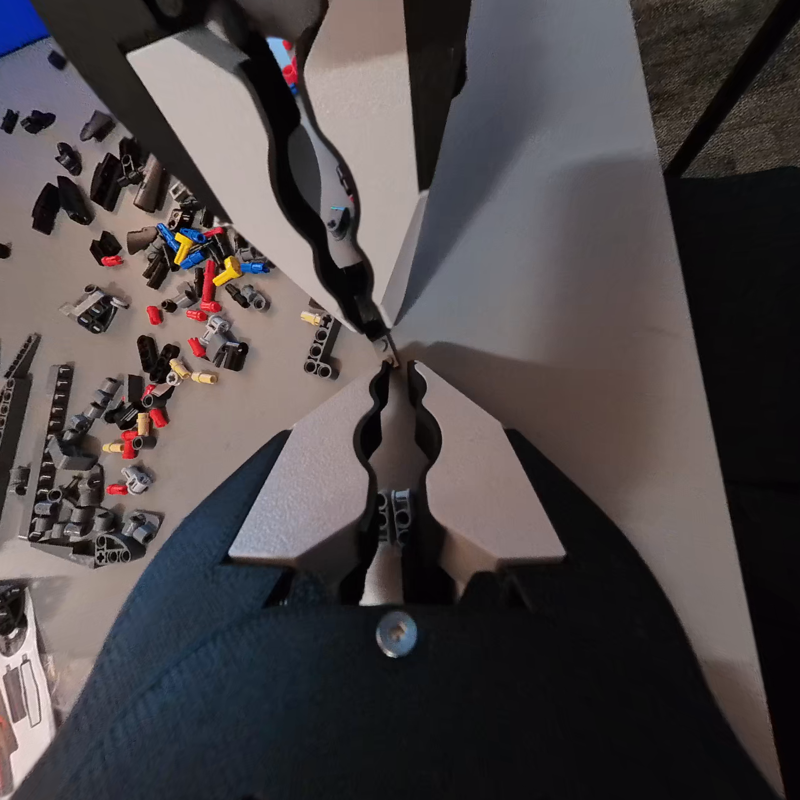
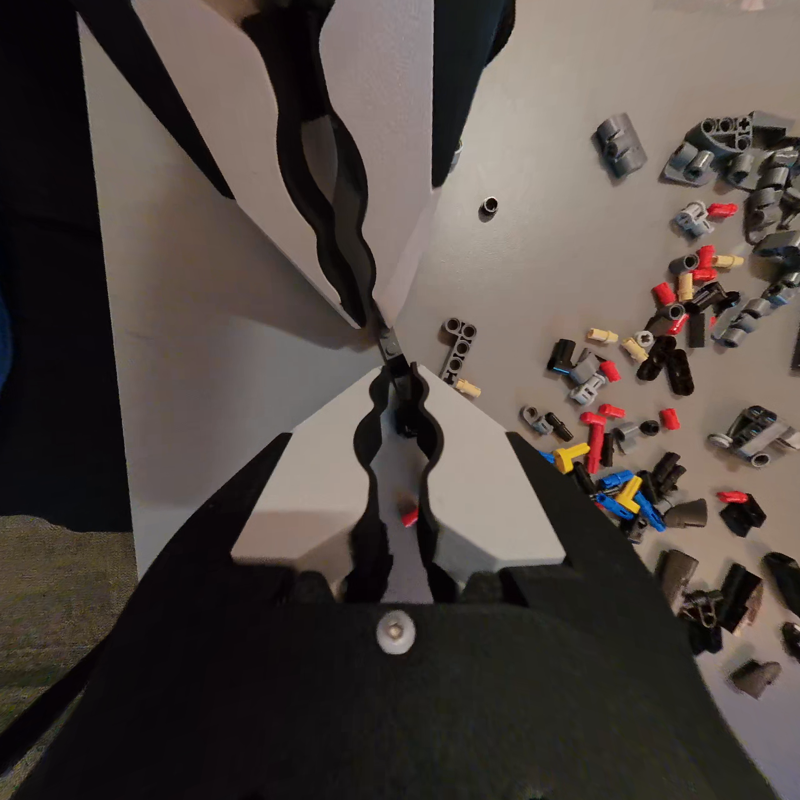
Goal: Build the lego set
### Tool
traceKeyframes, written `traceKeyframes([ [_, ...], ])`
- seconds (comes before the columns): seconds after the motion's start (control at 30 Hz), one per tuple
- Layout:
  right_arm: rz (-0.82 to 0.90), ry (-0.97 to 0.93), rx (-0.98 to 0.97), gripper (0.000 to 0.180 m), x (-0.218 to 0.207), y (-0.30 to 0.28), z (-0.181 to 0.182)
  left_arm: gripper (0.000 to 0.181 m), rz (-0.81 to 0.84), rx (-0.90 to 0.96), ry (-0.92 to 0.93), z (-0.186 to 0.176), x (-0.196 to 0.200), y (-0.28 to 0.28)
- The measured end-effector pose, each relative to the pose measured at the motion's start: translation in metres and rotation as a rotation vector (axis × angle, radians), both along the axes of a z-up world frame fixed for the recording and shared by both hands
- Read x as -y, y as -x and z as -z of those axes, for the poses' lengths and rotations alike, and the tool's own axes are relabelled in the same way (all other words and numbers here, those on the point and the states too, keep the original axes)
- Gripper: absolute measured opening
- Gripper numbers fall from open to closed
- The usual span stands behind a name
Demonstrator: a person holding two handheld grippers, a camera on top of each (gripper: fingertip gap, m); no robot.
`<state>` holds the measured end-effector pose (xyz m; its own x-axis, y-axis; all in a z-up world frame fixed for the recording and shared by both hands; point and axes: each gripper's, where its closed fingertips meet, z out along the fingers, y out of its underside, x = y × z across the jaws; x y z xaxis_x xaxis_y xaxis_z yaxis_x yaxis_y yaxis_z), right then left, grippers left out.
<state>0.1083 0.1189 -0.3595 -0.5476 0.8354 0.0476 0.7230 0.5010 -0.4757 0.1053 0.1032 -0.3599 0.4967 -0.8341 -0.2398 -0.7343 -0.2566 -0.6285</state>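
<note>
My two grippers meet tip to tip above the grey table [image 1: 541, 259]. My right gripper [image 2: 398, 370] is shut on a small black piece [image 2: 401, 389] that sticks out past its fingertips. My left gripper [image 1: 396, 368] is closed to a narrow gap, and its tips pinch the dark grey piece [image 2: 389, 342] that butts against the black one. In the left wrist view the right gripper [image 1: 373, 330] comes down from the top with the black piece [image 1: 368, 309]. In the right wrist view the left gripper [image 2: 371, 321] comes from the top.
Many loose pieces, black, grey, red, blue, yellow and tan, are spread over the table [image 1: 173, 303] [image 2: 671, 389]. A grey L-shaped beam [image 2: 459, 350] lies close to the tips. A grey connector [image 1: 396, 515] and a red pin [image 2: 409, 515] lie under the grippers. Printed sheets [image 1: 17, 692] lie at the corner. Carpet [image 2: 65, 584] lies beyond the table edge. The tips of both grippers are at nearly the same place. From the left gripper's tips to the grey connector [image 1: 396, 515] is close to 6 centimeters.
</note>
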Motion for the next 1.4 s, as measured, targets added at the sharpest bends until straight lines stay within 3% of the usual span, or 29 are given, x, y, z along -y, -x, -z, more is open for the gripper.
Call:
traceKeyframes([
  [0.17, -0.021, 0.044, -0.036, 0.012, 0.001, 0.004, 0.001, 0.003, 0.012, -0.012, -0.005, 0.0, -0.003, 0.001],
  [0.7, 0.015, 0.122, -0.079, 0.005, 0.002, 0.003, 0.001, 0.003, -0.029, 0.037, 0.032, 0.0, -0.012, 0.0],
  [1.4, 0.242, 0.2, -0.08, 0.004, 0.002, 0.003, 0.002, 0.004, -0.053, 0.033, 0.032, 0.001, -0.012, 0.001],
])
